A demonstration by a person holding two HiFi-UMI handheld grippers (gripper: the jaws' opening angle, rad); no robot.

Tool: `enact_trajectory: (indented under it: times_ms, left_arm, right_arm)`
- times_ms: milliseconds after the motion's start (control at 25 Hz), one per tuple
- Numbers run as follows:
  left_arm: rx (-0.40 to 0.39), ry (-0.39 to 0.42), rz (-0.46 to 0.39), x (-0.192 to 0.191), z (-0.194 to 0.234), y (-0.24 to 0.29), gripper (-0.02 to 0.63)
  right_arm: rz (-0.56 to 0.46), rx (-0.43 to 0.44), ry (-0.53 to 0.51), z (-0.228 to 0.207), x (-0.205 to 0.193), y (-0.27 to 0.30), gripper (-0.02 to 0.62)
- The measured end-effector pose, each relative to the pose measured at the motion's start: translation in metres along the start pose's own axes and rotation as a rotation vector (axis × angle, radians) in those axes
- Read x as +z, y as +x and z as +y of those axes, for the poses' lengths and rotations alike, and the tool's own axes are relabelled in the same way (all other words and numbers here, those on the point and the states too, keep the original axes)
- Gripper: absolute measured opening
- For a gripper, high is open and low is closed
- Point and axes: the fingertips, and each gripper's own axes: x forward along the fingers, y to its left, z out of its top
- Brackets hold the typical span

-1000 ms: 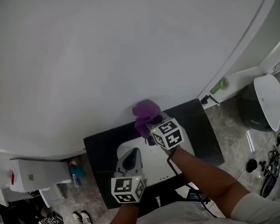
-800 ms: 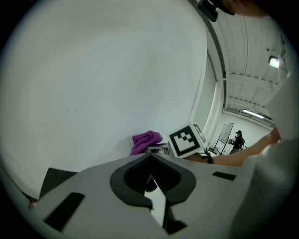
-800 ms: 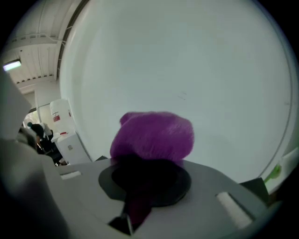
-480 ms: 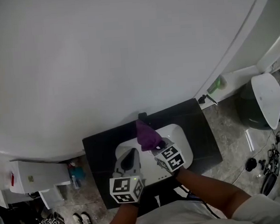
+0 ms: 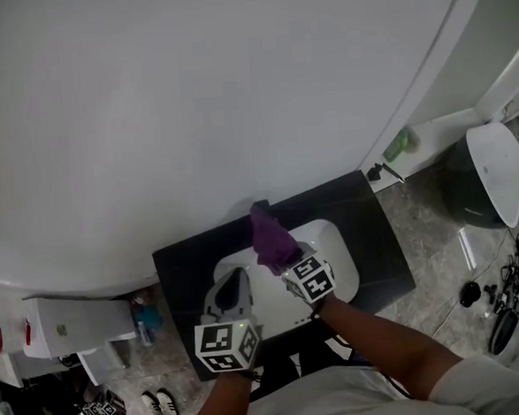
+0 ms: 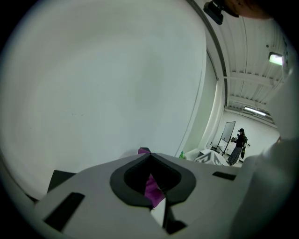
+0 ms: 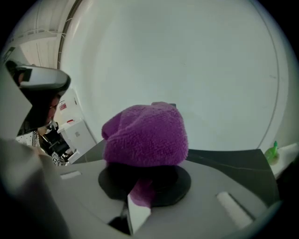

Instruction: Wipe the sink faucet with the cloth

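Observation:
A black faucet [image 5: 260, 208] stands at the back of the white sink [image 5: 338, 272], against the white wall. My right gripper [image 5: 286, 262] is shut on a purple fleece cloth [image 5: 271, 236], which bunches up just in front of the faucet, over the basin. In the right gripper view the cloth [image 7: 147, 137] bulges above the right gripper [image 7: 140, 189] and hides most of the faucet. My left gripper [image 5: 237, 281] hovers over the sink's left side, shut and holding nothing. In the left gripper view the left gripper [image 6: 150, 158] points at the wall, with the cloth [image 6: 152, 189] showing through its gap.
The sink is set in a black counter [image 5: 184, 268]. A green bottle [image 5: 403, 143] lies on a white ledge to the right. A white cabinet [image 5: 68, 324] stands at the left, and a dark bin with a white lid [image 5: 492, 177] and cables on the floor at the right. A person [image 6: 240, 145] stands far off.
The right gripper has drawn the cloth back from the faucet toward me, uncovering the faucet's top. The left gripper has drifted slightly down and left.

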Motion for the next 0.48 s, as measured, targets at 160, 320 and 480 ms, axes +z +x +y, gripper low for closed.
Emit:
enact_trajectory:
  times_ms: [160,320,480]
  left_arm:
    - [0.004,0.0,-0.008,0.003,0.0,0.001,0.004]
    - [-0.012,0.01,-0.013,0.01,-0.013,0.009,0.005]
    - [-0.026,0.016,-0.022,0.015,-0.021,0.013,0.005]
  right_arm:
    - [0.041,0.025,0.004,0.015,-0.018,-0.022,0.051]
    - [-0.009,0.007,-0.007,-0.001,0.017,-0.019,0.051]
    - [0.013,0.003,-0.026,-0.011,0.017,0.001,0.051]
